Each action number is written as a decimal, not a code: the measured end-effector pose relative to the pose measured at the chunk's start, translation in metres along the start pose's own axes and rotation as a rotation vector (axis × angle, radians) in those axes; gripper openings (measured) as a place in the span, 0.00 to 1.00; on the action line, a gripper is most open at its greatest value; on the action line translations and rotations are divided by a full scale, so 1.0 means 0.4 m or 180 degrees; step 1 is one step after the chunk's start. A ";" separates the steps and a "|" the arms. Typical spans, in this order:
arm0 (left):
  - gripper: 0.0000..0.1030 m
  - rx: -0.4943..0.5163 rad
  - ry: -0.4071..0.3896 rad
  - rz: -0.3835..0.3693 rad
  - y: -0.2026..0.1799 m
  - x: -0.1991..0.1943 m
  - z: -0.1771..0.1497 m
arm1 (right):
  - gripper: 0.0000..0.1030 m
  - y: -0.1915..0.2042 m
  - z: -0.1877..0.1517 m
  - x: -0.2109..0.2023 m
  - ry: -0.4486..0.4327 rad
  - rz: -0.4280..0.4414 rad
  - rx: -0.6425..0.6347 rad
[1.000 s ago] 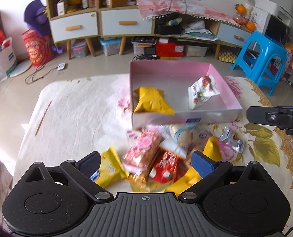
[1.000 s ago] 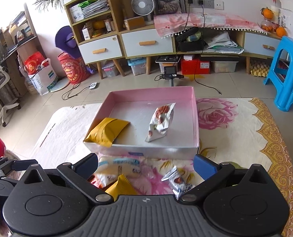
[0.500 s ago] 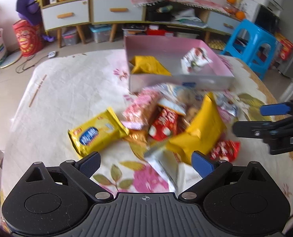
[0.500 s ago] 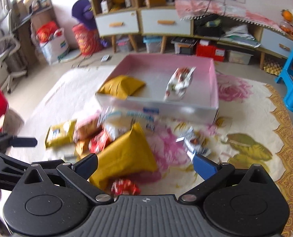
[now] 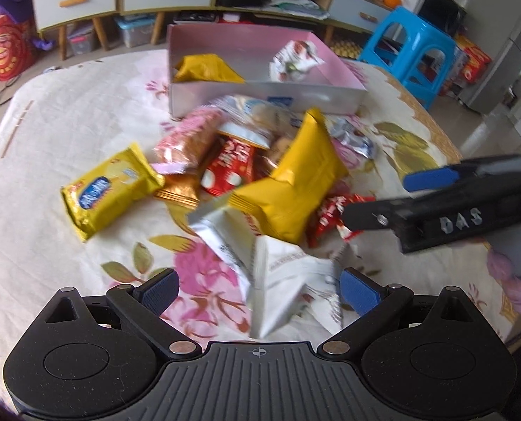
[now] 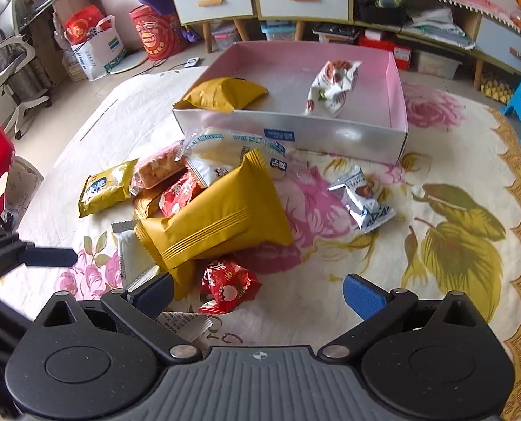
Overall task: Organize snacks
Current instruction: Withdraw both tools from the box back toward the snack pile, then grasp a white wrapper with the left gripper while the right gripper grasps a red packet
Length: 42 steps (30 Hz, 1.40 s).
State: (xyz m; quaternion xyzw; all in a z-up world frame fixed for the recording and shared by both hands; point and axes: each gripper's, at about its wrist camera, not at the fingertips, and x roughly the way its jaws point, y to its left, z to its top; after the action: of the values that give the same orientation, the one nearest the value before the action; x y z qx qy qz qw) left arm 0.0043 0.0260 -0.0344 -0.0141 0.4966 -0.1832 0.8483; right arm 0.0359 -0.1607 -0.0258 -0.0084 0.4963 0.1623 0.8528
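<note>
Pink cardboard box: held a mustard foil packet and a white crinkled wrapper; blue label unreadable
Loose snacks: large mustard pillow bag topped the heap before the box
Left gripper: jaws spread, empty
Right gripper: spread, empty; "DAS" on its body

Both wrist views look down across the same snack pile toward the pink box.

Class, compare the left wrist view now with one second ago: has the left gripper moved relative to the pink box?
Yes. The left gripper has pulled back from the pink box, which now sits farther off, with more snack packets in between.
</note>
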 end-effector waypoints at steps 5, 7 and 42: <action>0.96 0.0076 0.0092 -0.0023 -0.023 0.025 -0.005 | 0.92 -0.007 0.003 0.027 0.0111 -0.0004 0.0135; 0.95 0.0090 0.0112 -0.0027 -0.032 0.032 -0.006 | 0.92 -0.007 0.005 0.038 0.0153 0.0016 0.0173; 0.49 0.0303 0.0103 -0.0074 -0.068 0.018 -0.006 | 0.36 0.033 0.012 0.072 0.0259 0.0084 -0.0052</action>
State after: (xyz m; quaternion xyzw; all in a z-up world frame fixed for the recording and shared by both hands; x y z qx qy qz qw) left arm -0.0024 -0.0014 -0.0362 0.0235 0.5008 -0.2166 0.8377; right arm 0.0491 -0.1398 -0.0458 -0.0154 0.5293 0.1771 0.8296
